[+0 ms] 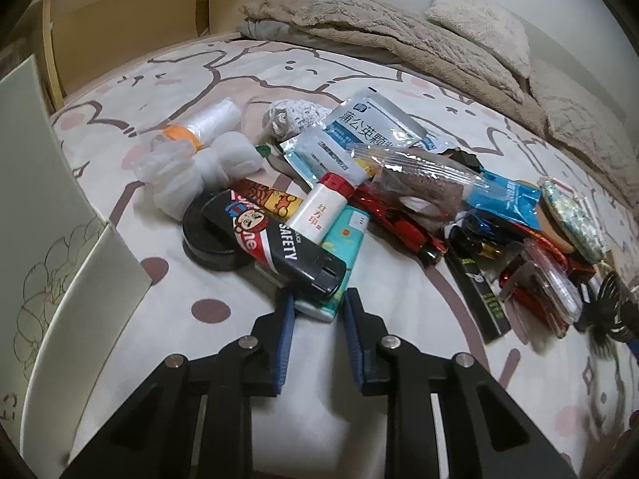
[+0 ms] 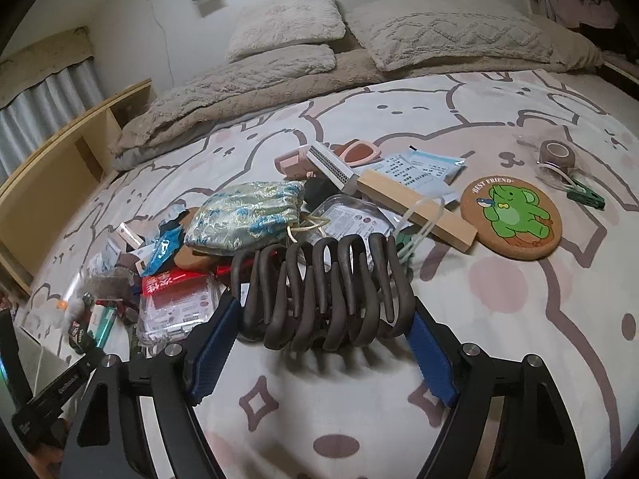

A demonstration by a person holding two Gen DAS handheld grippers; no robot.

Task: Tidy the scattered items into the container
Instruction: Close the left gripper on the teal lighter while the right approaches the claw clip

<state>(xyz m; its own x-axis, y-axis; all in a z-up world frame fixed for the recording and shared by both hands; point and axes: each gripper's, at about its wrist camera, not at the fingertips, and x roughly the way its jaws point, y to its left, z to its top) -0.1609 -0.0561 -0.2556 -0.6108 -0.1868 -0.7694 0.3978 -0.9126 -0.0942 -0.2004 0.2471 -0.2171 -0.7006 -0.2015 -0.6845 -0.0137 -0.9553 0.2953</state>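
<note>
We see our right gripper (image 2: 323,319) with its blue ribbed fingers (image 2: 215,339) clamped on a large dark matte hair claw (image 2: 319,291), its curved teeth interlocked, just above the bed (image 2: 519,319) and its cartoon-printed sheet. Our left gripper (image 1: 317,311) has its fingers parted around the near end of a teal tissue pack (image 1: 339,255), under a glossy black lighter (image 1: 279,243). The cream container (image 1: 80,279) stands at near left

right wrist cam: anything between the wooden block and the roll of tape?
Yes, in the right wrist view the round cork coaster with the green elephant lies between the wooden block and the tape roll, flat on the bedsheet.
</note>
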